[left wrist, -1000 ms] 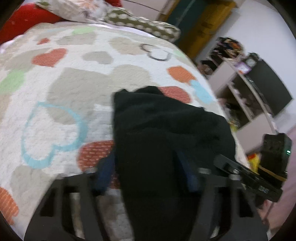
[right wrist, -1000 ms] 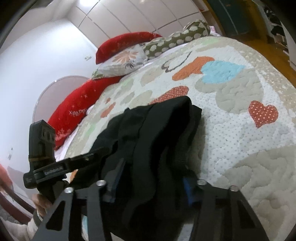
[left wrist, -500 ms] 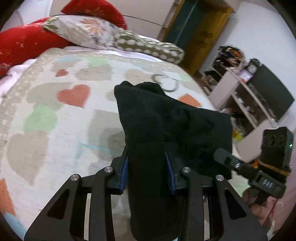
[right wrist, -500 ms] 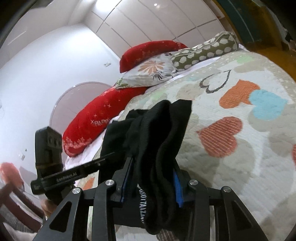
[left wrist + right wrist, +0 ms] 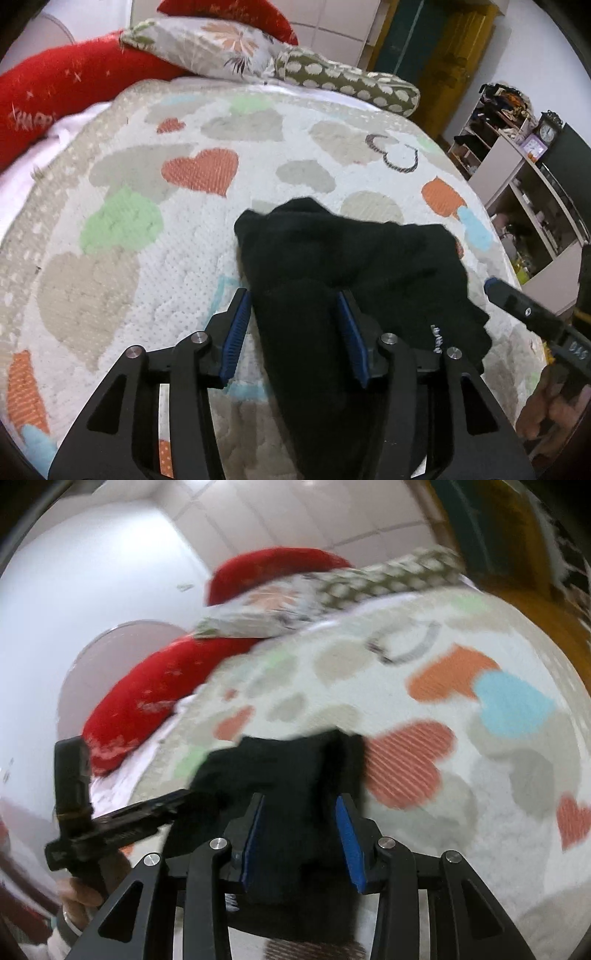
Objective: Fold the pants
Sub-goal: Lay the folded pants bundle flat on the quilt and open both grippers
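Pants [image 5: 343, 266] lie bunched, black, on the heart quilt [image 5: 155, 258], toward its shelf-side edge. Left gripper [image 5: 291, 328]: jaws wide, cloth between, pads clear of it. Right gripper [image 5: 301, 830]: likewise wide astride the cloth. We read white lettering on the fabric in left view only; right view is blurred.
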